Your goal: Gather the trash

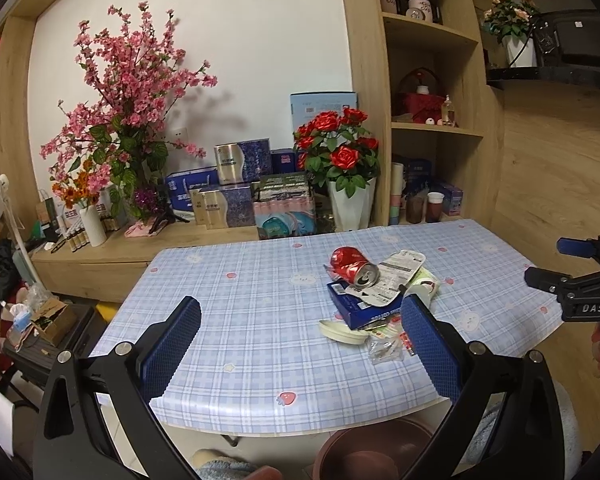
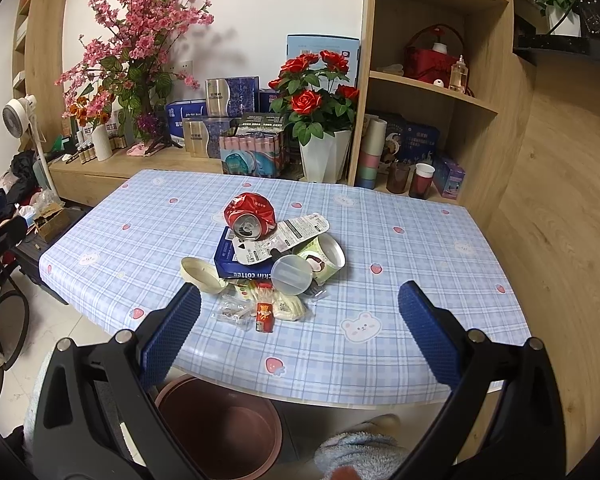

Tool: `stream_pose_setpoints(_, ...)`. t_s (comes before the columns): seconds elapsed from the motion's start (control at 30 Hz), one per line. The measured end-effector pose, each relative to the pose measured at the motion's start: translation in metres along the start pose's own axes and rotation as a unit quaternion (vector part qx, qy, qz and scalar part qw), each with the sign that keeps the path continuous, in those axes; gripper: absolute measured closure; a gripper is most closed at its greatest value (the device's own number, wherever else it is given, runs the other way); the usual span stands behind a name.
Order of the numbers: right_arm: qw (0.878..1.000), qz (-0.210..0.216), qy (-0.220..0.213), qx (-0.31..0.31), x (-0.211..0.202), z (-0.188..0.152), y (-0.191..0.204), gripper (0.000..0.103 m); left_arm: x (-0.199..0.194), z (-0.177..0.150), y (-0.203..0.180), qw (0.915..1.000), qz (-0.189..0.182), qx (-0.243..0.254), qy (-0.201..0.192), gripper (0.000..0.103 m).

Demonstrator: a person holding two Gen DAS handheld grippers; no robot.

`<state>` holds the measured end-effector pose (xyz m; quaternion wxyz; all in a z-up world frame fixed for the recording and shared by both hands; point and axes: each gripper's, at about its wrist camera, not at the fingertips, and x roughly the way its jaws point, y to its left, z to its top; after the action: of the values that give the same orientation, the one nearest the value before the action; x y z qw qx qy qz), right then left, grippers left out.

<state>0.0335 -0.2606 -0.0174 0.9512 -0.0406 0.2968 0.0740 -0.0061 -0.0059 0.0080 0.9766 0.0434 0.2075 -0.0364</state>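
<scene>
A pile of trash lies on the blue checked table (image 2: 400, 280): a crushed red can (image 2: 250, 216) on a blue coffee box (image 2: 230, 262), a white printed wrapper (image 2: 288, 236), a paper cup on its side (image 2: 324, 256), a clear round lid (image 2: 292, 276), a cream lid (image 2: 200, 274) and small wrappers (image 2: 260, 308). The can (image 1: 354, 266) and box (image 1: 360, 308) also show in the left wrist view. My left gripper (image 1: 300, 312) is open above the table's near edge, left of the pile. My right gripper (image 2: 300, 300) is open just before the pile. A brown bin (image 2: 220, 428) stands under the table edge.
A wooden sideboard (image 2: 140, 168) behind the table holds flowers, boxes and a white rose pot (image 2: 324, 160). Shelves (image 2: 428, 84) stand at the right with cups below. A fan (image 2: 18, 116) and clutter are at the left. The right gripper shows at the left view's edge (image 1: 580, 280).
</scene>
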Motion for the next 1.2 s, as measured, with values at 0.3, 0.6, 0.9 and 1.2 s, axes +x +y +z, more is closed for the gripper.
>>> stream_pose_setpoints(0.3,1.0,-0.01,0.0,0.004,0.011,-0.01,0.001,0.006,0.009,-0.011,-0.001,0.9993,-0.035,0.0,-0.013,0.005)
stream_pose_setpoints(0.6,0.999,0.028,0.003,0.018,0.035,-0.026,-0.004,0.005,0.043,-0.038,0.003,0.9985,-0.047,-0.016,0.023,0.005)
stream_pose_setpoints(0.9,0.997,0.062,0.031,0.032,0.075,-0.046,0.001,0.005,0.079,-0.061,0.002,0.9972,-0.045,0.002,0.06,0.005)
stream_pose_setpoints(1.2,0.994,0.035,0.088,0.046,0.12,-0.06,-0.003,0.006,0.099,-0.073,0.014,0.9971,-0.037,-0.029,0.06,0.005)
